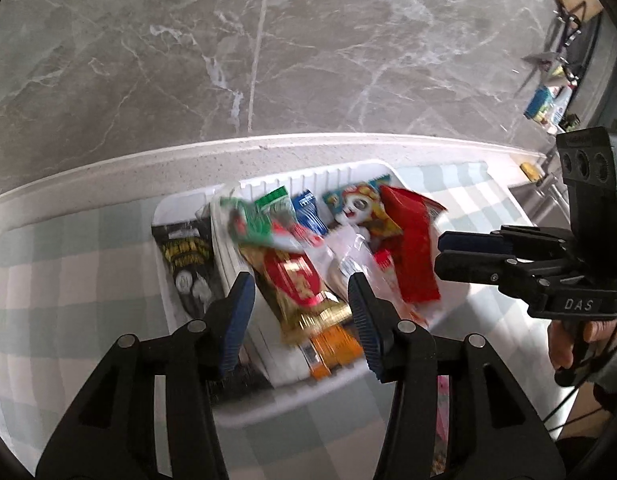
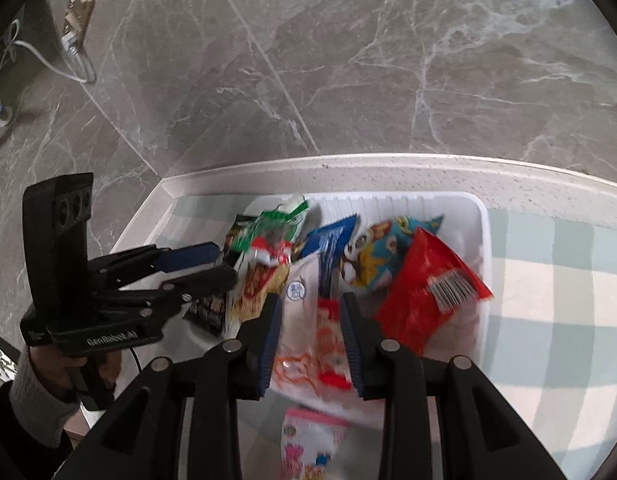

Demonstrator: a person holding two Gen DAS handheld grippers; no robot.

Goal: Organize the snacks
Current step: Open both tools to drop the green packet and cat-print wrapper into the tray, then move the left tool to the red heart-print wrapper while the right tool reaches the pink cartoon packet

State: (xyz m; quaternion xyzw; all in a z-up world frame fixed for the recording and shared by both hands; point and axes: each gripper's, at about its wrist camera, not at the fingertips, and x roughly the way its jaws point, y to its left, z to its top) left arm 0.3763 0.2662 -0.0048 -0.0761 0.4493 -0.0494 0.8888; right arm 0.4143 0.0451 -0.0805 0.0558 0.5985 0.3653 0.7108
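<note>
A white basket (image 1: 340, 170) (image 2: 482, 216) holds several snack packets: a red bag (image 1: 412, 248) (image 2: 428, 292), a cartoon bag (image 1: 360, 204) (image 2: 384, 252), a blue packet (image 1: 308, 210) (image 2: 330, 240), a green one (image 1: 264, 216) (image 2: 276, 224), a red-and-gold one (image 1: 296, 280) and a clear packet (image 2: 308, 320). A second white bin (image 1: 168, 216) on its left holds a black packet (image 1: 188, 260). My left gripper (image 1: 302, 320) (image 2: 224, 258) hangs open and empty over the basket. My right gripper (image 2: 310, 336) (image 1: 438, 250) is open and empty above the clear packet.
Both bins sit on a pale checked cloth (image 1: 68, 280) (image 2: 548, 320) on a white counter with a raised rim (image 1: 268, 148) (image 2: 388, 160). A pink packet (image 2: 308, 448) (image 1: 442, 408) lies on the cloth near the basket's front. Grey marble floor lies beyond the rim.
</note>
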